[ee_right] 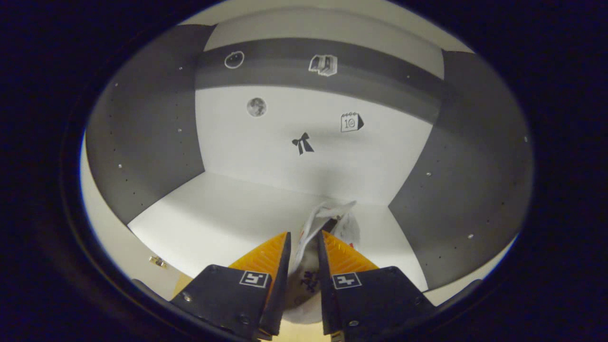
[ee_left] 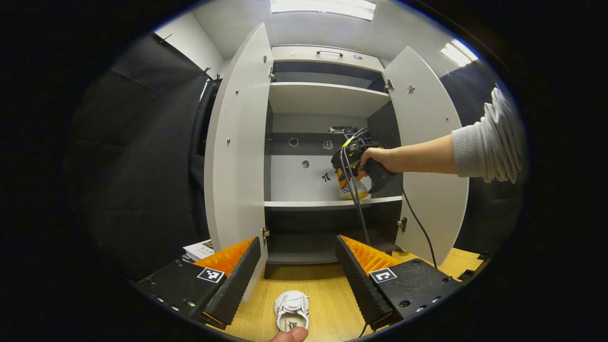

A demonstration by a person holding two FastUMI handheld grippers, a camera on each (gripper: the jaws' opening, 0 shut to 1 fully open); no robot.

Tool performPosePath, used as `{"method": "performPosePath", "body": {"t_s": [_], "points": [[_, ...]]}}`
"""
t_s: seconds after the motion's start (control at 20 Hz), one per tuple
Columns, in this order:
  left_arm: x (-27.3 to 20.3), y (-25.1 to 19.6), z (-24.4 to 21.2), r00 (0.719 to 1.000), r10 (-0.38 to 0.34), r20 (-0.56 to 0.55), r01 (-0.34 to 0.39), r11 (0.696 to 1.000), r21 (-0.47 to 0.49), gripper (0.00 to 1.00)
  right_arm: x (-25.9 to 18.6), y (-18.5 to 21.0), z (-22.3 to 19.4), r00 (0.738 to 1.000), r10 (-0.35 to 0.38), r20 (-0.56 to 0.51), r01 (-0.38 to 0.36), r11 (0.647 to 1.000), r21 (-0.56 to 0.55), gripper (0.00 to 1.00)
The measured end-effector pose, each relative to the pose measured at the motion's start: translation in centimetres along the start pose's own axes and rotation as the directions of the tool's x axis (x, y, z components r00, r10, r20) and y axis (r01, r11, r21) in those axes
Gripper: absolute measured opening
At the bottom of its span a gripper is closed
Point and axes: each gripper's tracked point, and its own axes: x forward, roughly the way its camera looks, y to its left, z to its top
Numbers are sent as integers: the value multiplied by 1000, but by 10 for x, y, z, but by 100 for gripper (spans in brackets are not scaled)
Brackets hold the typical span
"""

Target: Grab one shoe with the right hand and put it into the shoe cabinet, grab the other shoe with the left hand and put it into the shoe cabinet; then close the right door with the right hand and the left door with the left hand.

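Wooden table [ee_left: 332,304] holds one shoe [ee_left: 292,311] before open cabinet [ee_left: 327,97].

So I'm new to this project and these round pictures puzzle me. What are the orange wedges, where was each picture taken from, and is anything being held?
The orange wedges are the fingers of two hand-held grippers, each carrying its own camera. In the left gripper view, the left hand-held gripper is open above a wooden floor, where a white shoe waits. Ahead stands the shoe cabinet, both doors open. A person's hand reaches the other gripper inside it. The right gripper view looks from that right hand-held gripper into the cabinet: its fingers are closed on the second shoe, just above the white shelf.
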Motion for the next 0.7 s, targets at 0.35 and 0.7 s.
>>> {"method": "performPosePath", "body": {"t_s": [0.35, 0.7], "points": [[0, -8, -11, 1000, -16, 4, 16, 1000, 14, 95, -125, -4, -27, 945, 39, 323, -52, 998, 32, 40], [-11, -17, -32, 999, -37, -24, 37, 999, 15, 95, -244, -6, -102, 801, -44, 597, 38, 999, 22, 68]]}}
